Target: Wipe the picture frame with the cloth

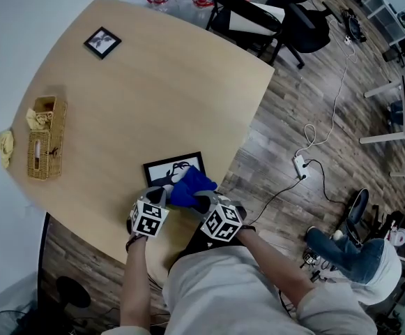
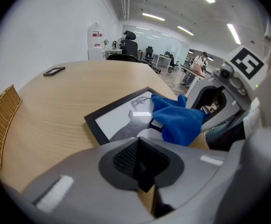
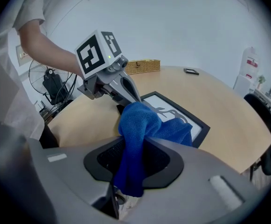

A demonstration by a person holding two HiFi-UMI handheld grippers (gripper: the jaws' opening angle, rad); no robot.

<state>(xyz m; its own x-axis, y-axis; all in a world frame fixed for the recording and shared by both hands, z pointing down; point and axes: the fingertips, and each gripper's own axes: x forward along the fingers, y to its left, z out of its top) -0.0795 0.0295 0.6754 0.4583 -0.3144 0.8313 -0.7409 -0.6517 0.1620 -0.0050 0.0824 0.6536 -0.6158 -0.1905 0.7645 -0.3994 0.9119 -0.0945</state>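
A black picture frame [image 1: 166,169] with a black-and-white picture lies flat near the table's front edge. On its right part rests a blue cloth [image 1: 192,185], and my right gripper [image 1: 203,199] is shut on the cloth's near end [image 3: 136,125]. In the right gripper view the cloth drapes forward from the jaws onto the frame [image 3: 186,118]. My left gripper [image 1: 158,196] is shut, with its tips down at the frame's near left side [image 2: 98,122], close beside the cloth [image 2: 179,118]. Whether anything is pinched in it cannot be made out. The frame's near edge is hidden.
The round wooden table [image 1: 153,96] also carries a small black frame [image 1: 102,42] at the far side, a wicker basket [image 1: 47,139] at the left and a yellow rag [image 1: 5,146] by the left rim. Office chairs [image 1: 258,16] and a power strip [image 1: 300,165] are beyond it.
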